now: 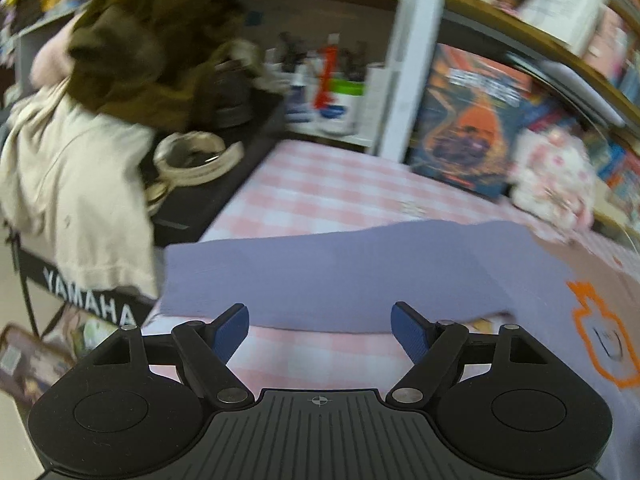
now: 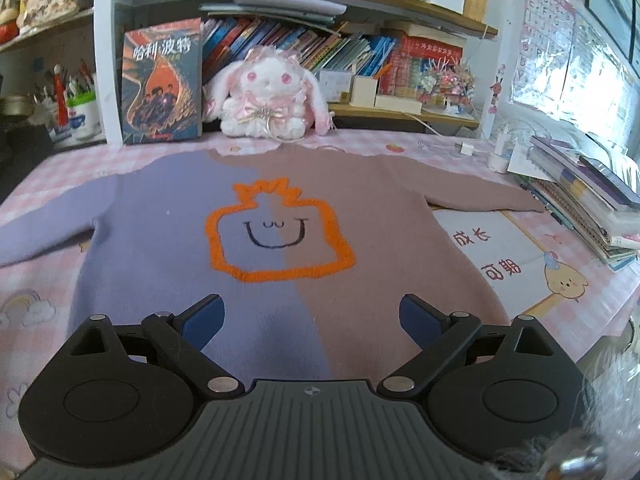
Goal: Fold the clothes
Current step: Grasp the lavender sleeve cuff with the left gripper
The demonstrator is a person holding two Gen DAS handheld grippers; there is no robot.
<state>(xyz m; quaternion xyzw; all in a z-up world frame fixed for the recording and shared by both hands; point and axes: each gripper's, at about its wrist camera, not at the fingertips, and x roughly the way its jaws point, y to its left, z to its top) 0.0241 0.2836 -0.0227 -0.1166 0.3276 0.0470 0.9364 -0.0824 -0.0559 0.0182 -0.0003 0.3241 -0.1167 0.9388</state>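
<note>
Both my claws are wide open, nothing held: left gripper by the purple sleeve, right gripper over the sweater, flat on the checked tablecloth. Pinch too deep and I'd probably drag the cloth too

Left wrist view low over the sweater sleeve, right wrist view facing its front; sweater shared.

A pink-checked counter carries a flat two-tone sweater; plush rabbit and book at the far edge, stacked notebooks right.
</note>
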